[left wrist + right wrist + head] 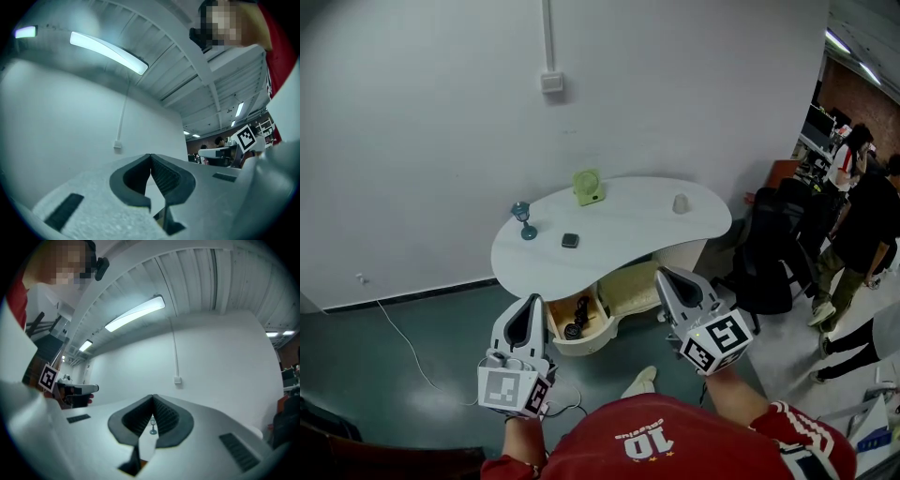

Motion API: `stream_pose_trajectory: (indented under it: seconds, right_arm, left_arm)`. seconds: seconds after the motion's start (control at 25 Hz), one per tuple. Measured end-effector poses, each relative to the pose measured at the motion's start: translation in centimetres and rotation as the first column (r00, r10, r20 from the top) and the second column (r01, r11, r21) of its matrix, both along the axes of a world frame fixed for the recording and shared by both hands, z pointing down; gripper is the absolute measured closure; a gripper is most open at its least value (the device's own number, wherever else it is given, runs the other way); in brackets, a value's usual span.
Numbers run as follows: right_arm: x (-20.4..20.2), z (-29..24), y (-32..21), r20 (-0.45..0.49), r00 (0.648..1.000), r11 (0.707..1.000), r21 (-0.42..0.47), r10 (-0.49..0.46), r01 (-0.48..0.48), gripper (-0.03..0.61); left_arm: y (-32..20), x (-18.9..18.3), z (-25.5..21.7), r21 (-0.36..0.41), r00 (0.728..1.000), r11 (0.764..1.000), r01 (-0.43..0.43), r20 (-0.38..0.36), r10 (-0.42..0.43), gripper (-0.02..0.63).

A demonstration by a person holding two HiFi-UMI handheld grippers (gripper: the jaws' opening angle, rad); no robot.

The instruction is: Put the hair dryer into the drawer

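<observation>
1. Left gripper (533, 300): fingers pressed together tip to tip, with nothing between them. You hold it raised in front of your body, short of the bench's (628, 223) near edge. It is probably parked there because nothing needs grasping.
2. Right gripper (662, 273): fingers likewise closed and empty. It is held up near the bench's near edge, toward the right end.
3. Hair dryer (578, 319): a dark shape lies inside the open drawer (581, 345), which projects from under the bench's near edge. You can take it for the dryer, though it is too small to confirm. It lies between the two sets of fingers, beyond and below them, touching neither.
4. Drawer: it stands open, so the placing looks done. Only pushing it shut may remain.
5. Bench top, all untouched:
   - blue goblet (523, 220) near the left edge
   - green object (588, 187) at the far edge
   - small dark square (570, 241) mid-bench
   - white cup (681, 203) toward the right end
</observation>
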State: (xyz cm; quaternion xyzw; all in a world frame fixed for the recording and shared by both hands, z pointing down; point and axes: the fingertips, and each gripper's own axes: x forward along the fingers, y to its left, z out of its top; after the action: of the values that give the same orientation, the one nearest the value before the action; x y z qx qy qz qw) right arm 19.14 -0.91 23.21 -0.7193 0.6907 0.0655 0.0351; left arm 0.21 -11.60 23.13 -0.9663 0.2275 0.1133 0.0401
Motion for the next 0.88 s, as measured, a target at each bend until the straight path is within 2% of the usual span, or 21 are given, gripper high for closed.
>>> stream_pose_trajectory:
  seconds: [0.4,0.88]
  right_arm:
    - [-0.9,0.1,-1.5,0.015,0.999,0.999,-0.006,-0.039,0.039,0.576]
    - [-2.7,1.1,-1.9,0.003,0.999,0.998,-0.036,-0.054,0.054,0.576]
  left_arm:
    - [-0.9,-0.9,0.9,0.0,0.999,1.0,0.02,0.029,-0.02,0.614]
    - [-0.7,-3.8,1.9,-0.029,0.998,0.998,0.053,0.022,-0.052,0.614]
